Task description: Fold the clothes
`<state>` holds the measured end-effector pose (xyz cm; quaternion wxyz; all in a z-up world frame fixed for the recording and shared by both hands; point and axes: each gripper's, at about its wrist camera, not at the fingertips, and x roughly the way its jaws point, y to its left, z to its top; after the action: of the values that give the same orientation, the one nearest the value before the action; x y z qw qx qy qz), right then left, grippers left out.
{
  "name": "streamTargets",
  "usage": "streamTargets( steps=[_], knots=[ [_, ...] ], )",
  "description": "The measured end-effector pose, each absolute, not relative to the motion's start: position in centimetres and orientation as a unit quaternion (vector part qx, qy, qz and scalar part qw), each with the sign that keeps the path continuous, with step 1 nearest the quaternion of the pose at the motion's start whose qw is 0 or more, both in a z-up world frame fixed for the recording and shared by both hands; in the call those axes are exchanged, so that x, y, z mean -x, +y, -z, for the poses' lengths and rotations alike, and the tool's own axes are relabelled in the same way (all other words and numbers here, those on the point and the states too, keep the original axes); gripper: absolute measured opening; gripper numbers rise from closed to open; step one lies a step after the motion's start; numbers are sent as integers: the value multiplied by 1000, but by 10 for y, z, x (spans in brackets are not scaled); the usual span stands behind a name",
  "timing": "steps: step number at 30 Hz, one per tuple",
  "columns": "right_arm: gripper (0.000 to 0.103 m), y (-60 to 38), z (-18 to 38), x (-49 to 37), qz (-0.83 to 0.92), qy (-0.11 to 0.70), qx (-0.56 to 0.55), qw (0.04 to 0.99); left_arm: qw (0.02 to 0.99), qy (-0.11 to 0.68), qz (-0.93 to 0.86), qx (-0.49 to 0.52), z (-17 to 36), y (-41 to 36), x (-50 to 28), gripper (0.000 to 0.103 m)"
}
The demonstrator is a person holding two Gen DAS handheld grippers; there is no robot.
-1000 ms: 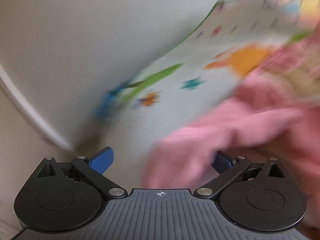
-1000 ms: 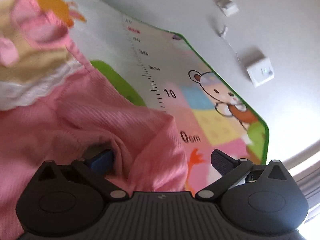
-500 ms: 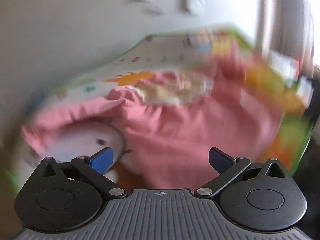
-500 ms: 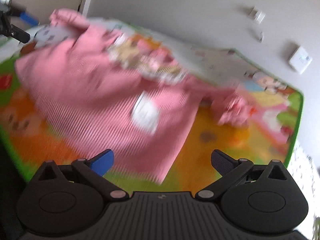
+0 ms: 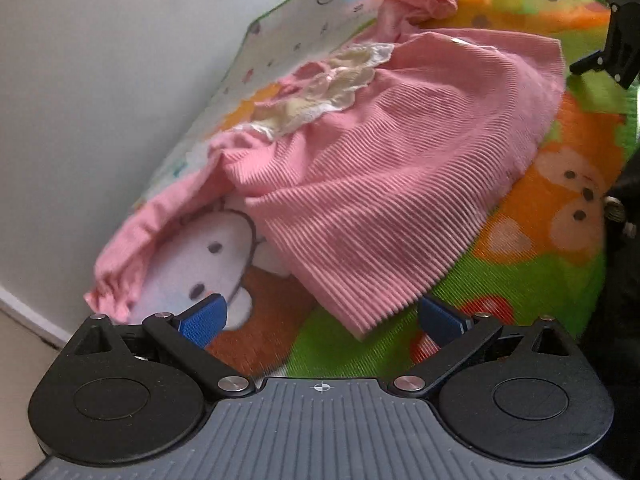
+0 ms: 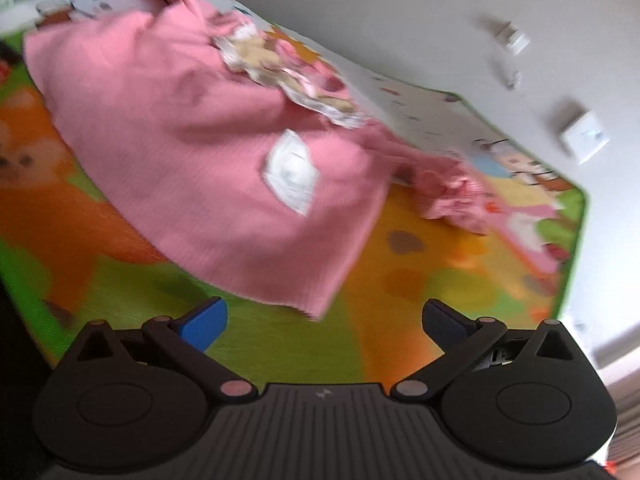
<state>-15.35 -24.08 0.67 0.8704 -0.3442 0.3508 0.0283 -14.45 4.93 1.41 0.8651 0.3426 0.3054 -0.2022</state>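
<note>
We hold both grippers, left (image 5: 320,318) and right (image 6: 322,318), with fingers released and empty, back at 6 o'clock from the pink ribbed long-sleeved garment (image 5: 384,184) spread on the colourful cartoon play mat (image 5: 560,216), sleeves out, probably to survey it.

L claw (image 5: 322,316) & R claw (image 6: 324,318): both spread wide, holding nothing.

**A home – child's play corner**

Bright cartoon play mat (image 5: 552,216) on the floor w/ bears, kitty faces, printed height ruler. Plain white wall (image 6: 400,12) w/ light switch (image 6: 584,138), skirting board (image 5: 28,314) at floor level – domestic room. Small pink ribbed dress (image 5: 380,184) lies on mat.
</note>
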Motion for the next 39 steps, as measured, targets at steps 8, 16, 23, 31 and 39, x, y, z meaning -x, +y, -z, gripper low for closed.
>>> streamTargets(
  steps=[8,16,23,31,39],
  knots=[
    [103,-244,-11,135,86,256,364,891,911,239,98,-321,-48,59,110,103],
    [103,-260,-34,131,91,236,288,924,939,226,69,-251,-78,80,100,103],
    [103,-249,-7,122,68,276,331,900,931,243,80,-259,-66,74,100,103],
    [103,-273,-52,143,147,217,306,915,935,227,64,-267,-85,84,123,103],
    [103,-284,-52,192,6,290,299,909,924,272,196,-185,-85,84,133,103]
  ],
)
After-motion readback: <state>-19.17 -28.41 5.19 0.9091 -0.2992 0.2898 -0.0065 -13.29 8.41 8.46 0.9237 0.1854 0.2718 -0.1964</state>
